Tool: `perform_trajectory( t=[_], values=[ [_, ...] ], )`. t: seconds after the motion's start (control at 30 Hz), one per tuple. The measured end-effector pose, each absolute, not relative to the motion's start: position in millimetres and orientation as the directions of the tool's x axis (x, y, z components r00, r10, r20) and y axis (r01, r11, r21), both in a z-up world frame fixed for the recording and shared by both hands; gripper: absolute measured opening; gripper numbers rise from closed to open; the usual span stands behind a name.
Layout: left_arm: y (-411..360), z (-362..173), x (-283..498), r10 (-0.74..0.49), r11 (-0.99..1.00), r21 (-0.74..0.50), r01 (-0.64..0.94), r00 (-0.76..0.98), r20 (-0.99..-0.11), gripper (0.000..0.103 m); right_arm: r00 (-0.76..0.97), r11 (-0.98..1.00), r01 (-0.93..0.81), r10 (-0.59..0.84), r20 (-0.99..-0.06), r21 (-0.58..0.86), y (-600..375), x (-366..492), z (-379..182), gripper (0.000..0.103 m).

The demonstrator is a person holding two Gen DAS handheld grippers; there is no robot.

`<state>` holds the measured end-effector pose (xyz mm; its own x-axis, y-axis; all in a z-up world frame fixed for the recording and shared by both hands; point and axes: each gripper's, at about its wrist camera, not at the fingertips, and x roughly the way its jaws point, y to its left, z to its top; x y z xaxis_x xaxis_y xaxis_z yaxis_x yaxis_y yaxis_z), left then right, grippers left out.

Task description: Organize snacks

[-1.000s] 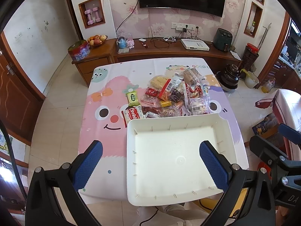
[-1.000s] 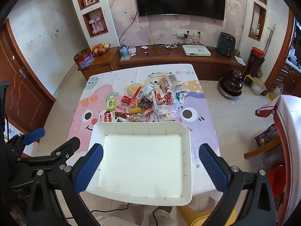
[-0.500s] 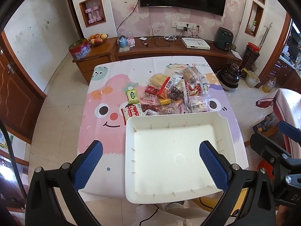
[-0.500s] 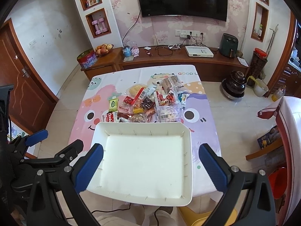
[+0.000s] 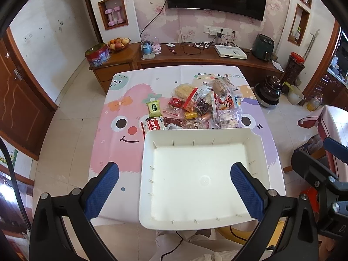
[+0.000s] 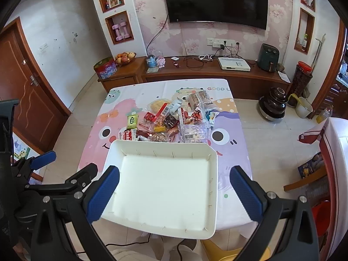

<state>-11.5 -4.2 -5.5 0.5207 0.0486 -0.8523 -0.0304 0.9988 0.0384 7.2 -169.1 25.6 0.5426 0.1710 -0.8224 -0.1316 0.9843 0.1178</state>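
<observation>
Left wrist — tray (image 5: 256, 143) beneath spread tool (image 5: 174, 182).

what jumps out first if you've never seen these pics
A big empty white tray fills the near end of the table, overhanging its near edge. Just beyond it lies a bright heap of snack packets on a pink and purple cartoon tablecloth. Both grippers, left and right, hang open above the tray, holding nothing.

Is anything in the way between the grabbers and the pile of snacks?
Only the white tray. It sits on the table between both grippers, left and right, and the snack pile, and its far rim hides the nearest packets. Both grippers are open, held above the tray, so reaching over it looks possible.
</observation>
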Motion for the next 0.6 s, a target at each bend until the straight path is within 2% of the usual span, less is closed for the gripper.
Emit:
perform_trajectory(
  t=[0.6],
  values=[
    [-4,-8,-23,0.045,0.997,0.01,-0.07,0.519,-0.854,0.102,0.535,0.976,-0.19,0.195,-0.822,0.108,-174,-2,25,0.101]
  ],
)
